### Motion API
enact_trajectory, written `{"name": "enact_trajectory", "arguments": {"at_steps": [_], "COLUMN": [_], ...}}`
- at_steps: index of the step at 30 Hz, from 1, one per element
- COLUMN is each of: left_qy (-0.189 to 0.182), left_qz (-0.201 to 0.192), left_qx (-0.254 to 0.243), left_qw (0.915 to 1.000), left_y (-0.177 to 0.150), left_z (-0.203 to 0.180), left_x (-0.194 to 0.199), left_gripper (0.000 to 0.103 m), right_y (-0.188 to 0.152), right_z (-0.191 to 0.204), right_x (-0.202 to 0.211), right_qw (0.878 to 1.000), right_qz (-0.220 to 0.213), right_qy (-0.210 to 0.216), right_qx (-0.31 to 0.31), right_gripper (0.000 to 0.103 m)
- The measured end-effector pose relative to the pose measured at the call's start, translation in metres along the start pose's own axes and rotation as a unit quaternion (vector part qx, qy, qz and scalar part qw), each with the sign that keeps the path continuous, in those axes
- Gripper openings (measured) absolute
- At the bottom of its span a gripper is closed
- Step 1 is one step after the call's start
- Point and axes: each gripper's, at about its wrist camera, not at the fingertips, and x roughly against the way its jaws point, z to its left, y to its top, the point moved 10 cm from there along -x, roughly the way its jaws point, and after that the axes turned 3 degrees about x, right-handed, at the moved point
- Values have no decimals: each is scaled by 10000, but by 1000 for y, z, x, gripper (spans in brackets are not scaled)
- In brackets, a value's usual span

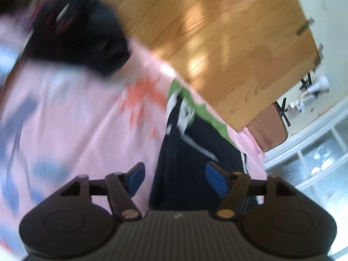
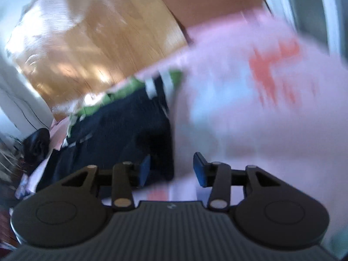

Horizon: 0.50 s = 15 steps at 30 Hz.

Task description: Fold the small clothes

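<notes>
Room: wood plank floor [image 1: 217,32], sunlit patches; white wall and window frames at the edges.
Surface: pink printed sheet [image 1: 76,119] with red and blue motifs, spread over a bed or table, hard to say which through the blur.
Garment: small dark navy piece [image 1: 191,152] with white stripes and green trim, lying flat on the sheet near its floor-side edge; same piece in right view [image 2: 121,126], left of centre.
Other clothes: dark pile with red marks [image 1: 71,30] further back on the sheet, well apart from the navy piece.
Left gripper [image 1: 175,179]: jaws spread wide, nothing between the blue pads [image 1: 136,179]; above the navy garment's left edge, no grip on cloth visible.
Right gripper [image 2: 171,169]: jaws parted about midway, pads bare; over the boundary between navy garment and pink sheet, nothing clamped.
Extras: brown chair seat [image 1: 267,126] beyond the sheet; black object [image 2: 35,143] at the left edge of right view, unidentifiable.
Image quality: heavy motion blur in both views.
</notes>
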Motion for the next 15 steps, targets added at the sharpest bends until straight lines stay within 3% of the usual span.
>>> {"name": "enact_trajectory", "arguments": {"at_steps": [2, 4, 7, 10, 11, 12, 13, 14, 15], "left_qy": [49, 82, 242, 384, 433, 477, 519, 545, 532], "left_qz": [-42, 82, 368, 467, 467, 451, 438, 425, 390], "left_qx": [-379, -654, -966, -1234, -1327, -1431, -1543, -1627, -1672], "left_qw": [9993, 9978, 9943, 9905, 9891, 9875, 9857, 9843, 9837], "left_y": [9, 10, 2, -3, -4, -5, -5, -5, -4], "left_z": [-12, -22, -25, -28, -30, -31, -33, -33, -33], "left_x": [-18, -43, -81, -102, -105, -107, -108, -109, -107], "left_gripper": [79, 79, 79, 72, 63, 45, 35, 15, 14], "right_y": [14, 25, 31, 30, 30, 30, 29, 27, 24], "right_z": [25, 43, 60, 48, 39, 28, 15, 4, -3], "right_x": [-13, -32, -62, -84, -90, -96, -102, -106, -109], "right_qw": [9981, 9946, 9936, 9917, 9917, 9917, 9921, 9938, 9966], "right_qz": [-224, -329, -252, -168, -145, -116, -45, 56, 145], "right_qy": [84, -80, 196, -177, -350, -554, -756, -803, -623], "right_qx": [567, 984, 1087, 1263, 1229, 1151, 996, 772, 517], "right_gripper": [48, 48, 48, 48, 49, 50, 50, 49, 33]}}
